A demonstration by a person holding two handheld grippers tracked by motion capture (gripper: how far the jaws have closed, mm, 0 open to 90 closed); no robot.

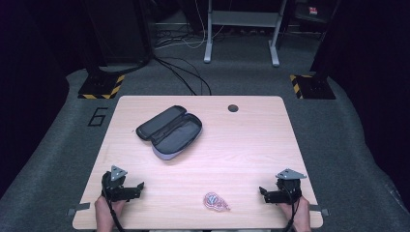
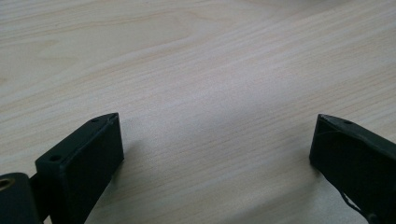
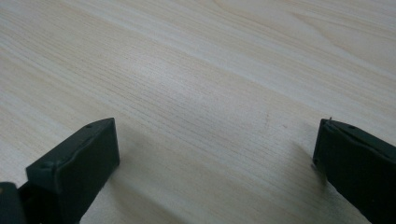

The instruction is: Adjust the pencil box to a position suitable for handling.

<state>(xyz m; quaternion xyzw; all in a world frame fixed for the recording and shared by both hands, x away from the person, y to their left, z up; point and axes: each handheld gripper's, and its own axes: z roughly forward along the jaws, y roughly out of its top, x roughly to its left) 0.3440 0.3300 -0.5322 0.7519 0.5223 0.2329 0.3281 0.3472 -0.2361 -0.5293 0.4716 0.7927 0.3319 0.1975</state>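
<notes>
Dark open case, far beyond tongs

A single digit, 6, is marked in dark strokes on the grey floor, just off the bench's far left corner, well beyond the left gripper's fingers and to their left. A small red label with white marks is seen in the far background, well beyond the right gripper's fingers, but its text cannot be read.
</notes>
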